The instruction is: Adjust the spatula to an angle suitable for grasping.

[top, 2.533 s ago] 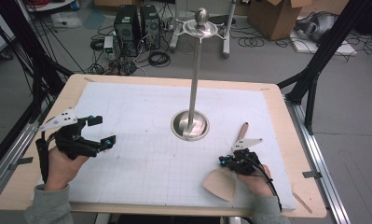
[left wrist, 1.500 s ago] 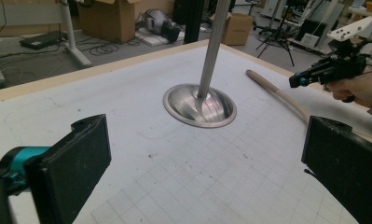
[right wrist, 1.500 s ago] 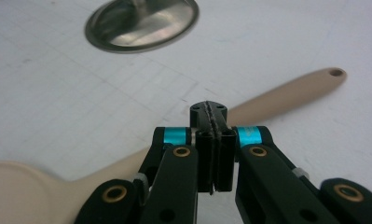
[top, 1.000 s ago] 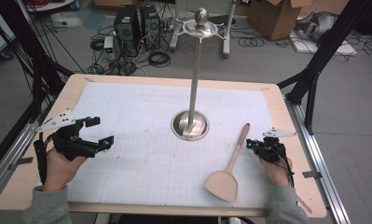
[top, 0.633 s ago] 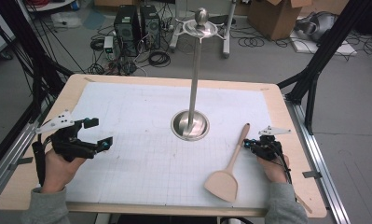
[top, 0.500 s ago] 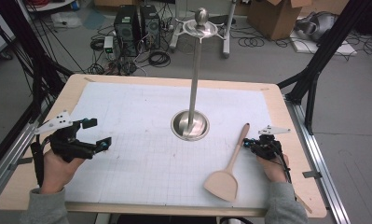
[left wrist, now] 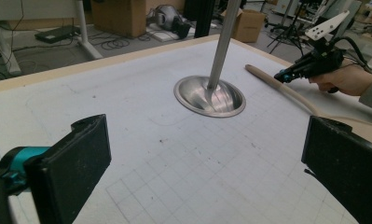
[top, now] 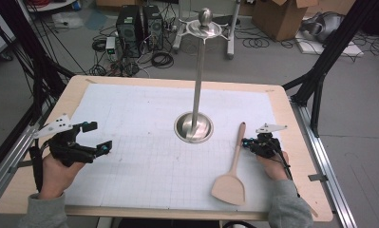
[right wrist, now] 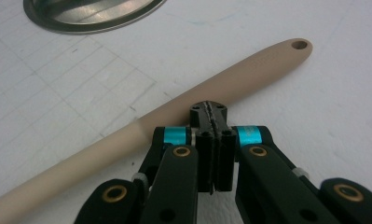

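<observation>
A beige spatula (top: 235,159) lies flat on the white mat, blade toward the near edge and handle pointing at the metal stand (top: 194,127). My right gripper (top: 245,141) is shut with nothing in it. Its tips rest right beside the spatula handle (right wrist: 249,70), at its right side, and I cannot tell whether they touch it. My left gripper (top: 98,137) hovers open and empty over the mat's left side. From the left gripper view, the open left gripper (left wrist: 211,168) faces the stand's round base (left wrist: 210,95), the spatula handle (left wrist: 286,88) and the right gripper (left wrist: 286,74).
The stand's tall pole (top: 198,71) rises from a round steel base at the mat's middle and ends in a disc with a knob. The wooden table edge (top: 301,142) runs just right of the right hand. Cables, computers and boxes sit on the floor beyond.
The right gripper let go of the spatula, which now lies more upright on the mat, drew off to the right, then slid back left to the handle. The left hand stayed put.
</observation>
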